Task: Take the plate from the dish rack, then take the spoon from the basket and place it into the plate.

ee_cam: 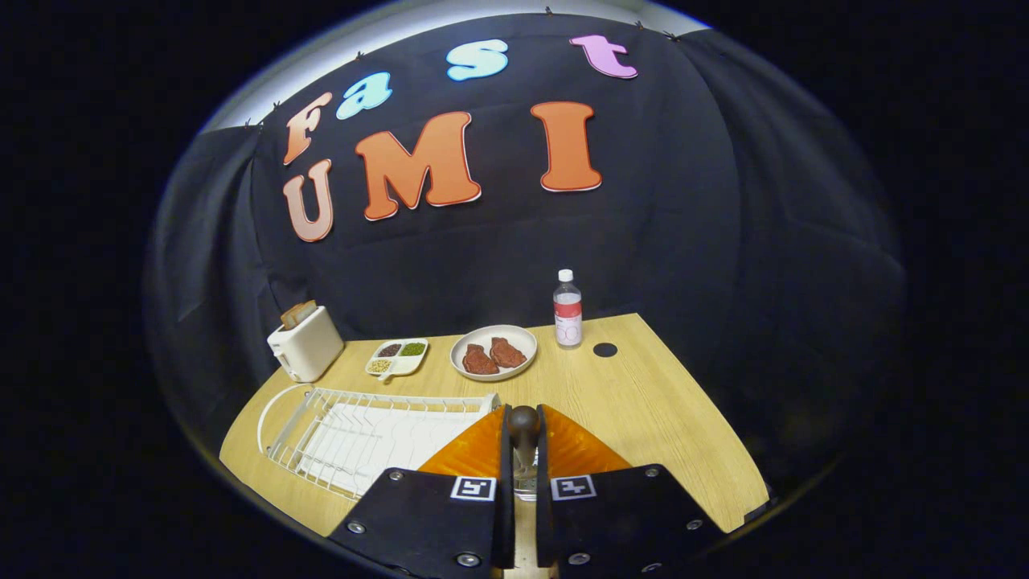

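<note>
The gripper [524, 438] was closed on a dark-handled spoon [524, 426] above the table [643, 402], the white dish rack [362, 434] nearer its left edge.

light: bright overhead, evenly lit | focus: sharp | edges: strong fisheye bending

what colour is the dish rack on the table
White; the wire dish rack shows in the gripper view, beside the fingers, which clamp the spoon.

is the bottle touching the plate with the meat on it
Apart. The gripper view shows bare tabletop between the bottle and the plate. The gripper fingers are shut on a spoon handle.
</note>
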